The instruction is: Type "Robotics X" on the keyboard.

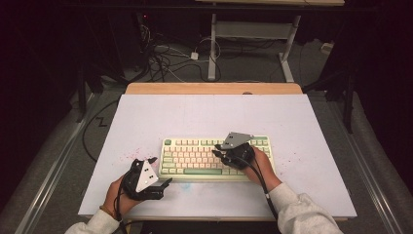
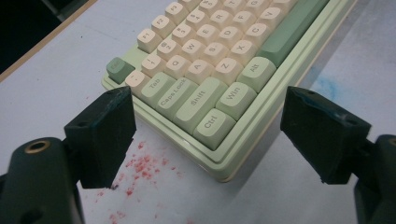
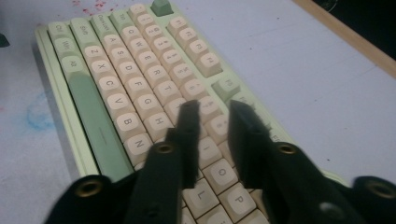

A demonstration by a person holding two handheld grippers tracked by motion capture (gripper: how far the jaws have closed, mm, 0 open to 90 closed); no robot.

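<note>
Green-and-cream mechanical keyboard (image 1: 214, 158) lay centred on the white table (image 1: 292, 117). Legible caps: Ctrl, Win, Alt, Shift, Caps Lock, Tab. Left gripper (image 2: 205, 135) stood off the keyboard's Ctrl corner, jaws wide, empty. Right gripper (image 3: 214, 109) hovered over the keyboard's right keys, jaws slightly parted, gripping nothing.

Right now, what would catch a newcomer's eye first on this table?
A cream-and-green keyboard lies near the front of the white table. The right gripper hovers over its keys with jaws slightly apart, and the left gripper waits wide open at its corner, above red specks.
</note>
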